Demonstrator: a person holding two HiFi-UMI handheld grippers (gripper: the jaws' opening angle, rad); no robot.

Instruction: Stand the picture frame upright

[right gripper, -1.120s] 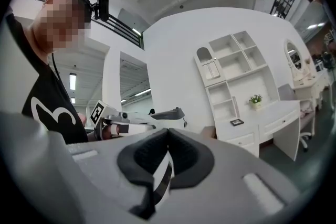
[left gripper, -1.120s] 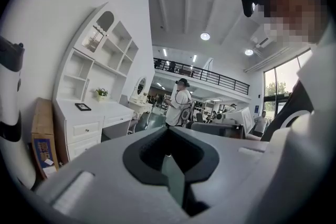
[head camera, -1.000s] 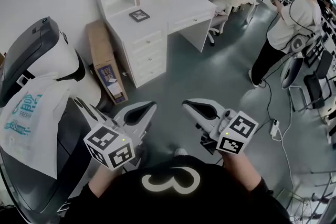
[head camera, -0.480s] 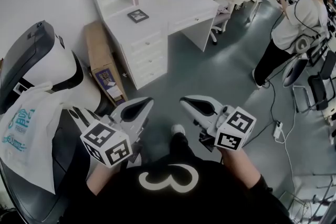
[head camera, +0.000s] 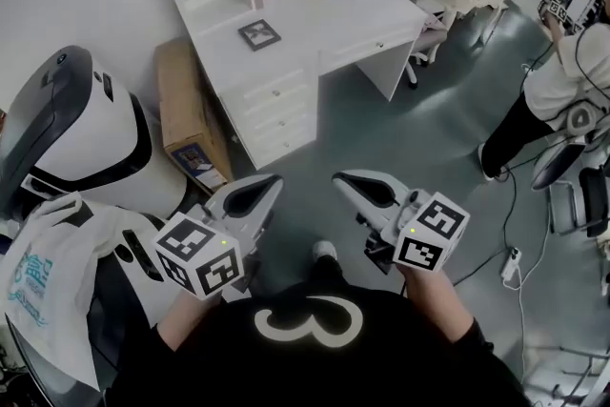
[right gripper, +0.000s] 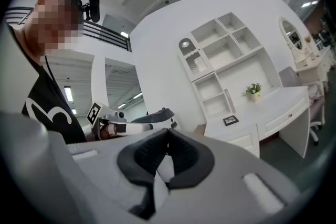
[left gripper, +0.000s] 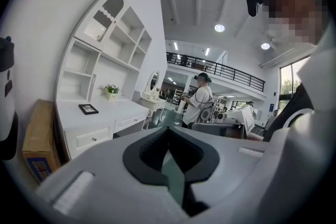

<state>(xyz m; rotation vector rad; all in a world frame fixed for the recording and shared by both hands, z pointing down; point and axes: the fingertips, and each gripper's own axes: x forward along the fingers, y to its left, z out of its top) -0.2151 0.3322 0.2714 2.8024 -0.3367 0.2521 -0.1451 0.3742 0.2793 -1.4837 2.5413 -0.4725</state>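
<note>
Head view: I walked up on the desk with both grippers empty.
Over the last second the white desk (head camera: 334, 19) drew nearer and more central in my view. The picture frame (head camera: 259, 34) lay flat on its top, well apart from both tools. My left gripper (head camera: 251, 196) and right gripper (head camera: 366, 191) stayed low before my chest, jaws pressed together on nothing. I judged the task not yet begun, with the reach still to come.
</note>
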